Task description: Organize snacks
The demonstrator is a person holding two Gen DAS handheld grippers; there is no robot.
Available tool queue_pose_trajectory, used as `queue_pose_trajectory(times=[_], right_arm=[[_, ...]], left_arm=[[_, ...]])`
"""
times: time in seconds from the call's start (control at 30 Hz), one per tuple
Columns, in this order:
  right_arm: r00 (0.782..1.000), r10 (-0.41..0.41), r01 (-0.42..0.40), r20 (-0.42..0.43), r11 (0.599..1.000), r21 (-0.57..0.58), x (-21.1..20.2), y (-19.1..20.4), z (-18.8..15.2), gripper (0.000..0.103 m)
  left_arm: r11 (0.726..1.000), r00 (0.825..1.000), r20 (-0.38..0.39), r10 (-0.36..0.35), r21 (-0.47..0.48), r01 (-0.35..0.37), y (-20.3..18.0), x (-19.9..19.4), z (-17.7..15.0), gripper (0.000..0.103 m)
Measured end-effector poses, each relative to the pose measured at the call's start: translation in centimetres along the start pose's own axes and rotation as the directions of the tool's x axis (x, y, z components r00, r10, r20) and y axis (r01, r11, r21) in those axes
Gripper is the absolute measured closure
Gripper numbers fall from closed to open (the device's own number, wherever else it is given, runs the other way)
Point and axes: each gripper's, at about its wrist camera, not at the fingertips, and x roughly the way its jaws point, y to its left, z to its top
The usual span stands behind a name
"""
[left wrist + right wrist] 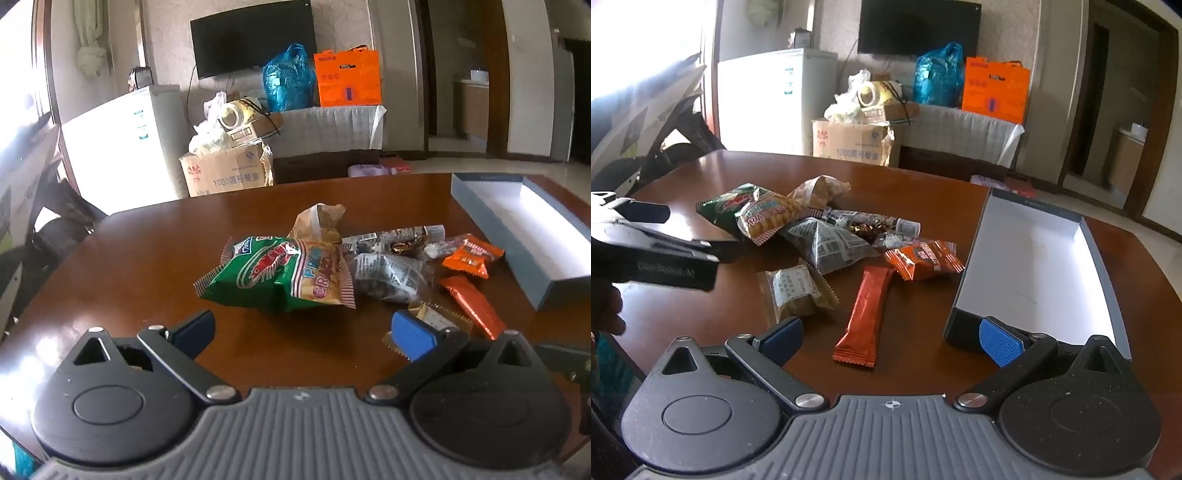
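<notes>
A pile of snacks lies on the brown table point(129, 258). A green prawn cracker bag point(280, 275) lies just ahead of my open, empty left gripper point(303, 334). Beside it are a tan snack bag point(321, 223), a grey packet point(391, 273), an orange bar point(474, 304) and a small orange packet point(471, 256). My right gripper point(892, 339) is open and empty, right behind the orange bar point(866, 317), with a clear wrapped cake point(796, 290) to its left. An open grey box point(1034, 273) with a white inside stands on the right. The left gripper point(713, 249) shows at the left of the right wrist view.
The same box point(517, 225) shows at the right of the left wrist view. Beyond the table's far edge are a white fridge point(129, 147), a cardboard carton point(225, 173), a wall TV point(255, 37) and a cabinet with blue and orange bags point(347, 77).
</notes>
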Motion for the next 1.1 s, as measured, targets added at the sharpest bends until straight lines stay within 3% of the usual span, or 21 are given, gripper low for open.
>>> queue_pose_trajectory(times=[0.2,0.43,0.83,1.1], right_arm=[[1.000,-0.002,0.002,-0.001,1.000,-0.002,0.3,0.0,-0.1,0.000],[1.000,0.002,-0.002,0.001,1.000,-0.025,0.4,0.2,-0.2,0.000],[1.000,0.003,-0.003,-0.004,0.999,-0.035,0.5,0.2,-0.3,0.000],[1.000,-0.002,0.002,-0.001,0.999,-0.032,0.6,0.2,-0.3,0.000]], left_arm=[[0.999,0.999,0.025,0.035,0.010,-0.035,-0.2,-0.9,-0.2,0.000],[1.000,1.000,0.030,0.009,-0.011,-0.008,-0.4,-0.8,-0.3,0.000],[0.999,1.000,0.030,0.002,0.033,-0.003,-0.7,-0.6,-0.4,0.000],[0.999,0.998,0.028,-0.049,0.009,0.049,-0.9,-1.0,-0.8,0.000]])
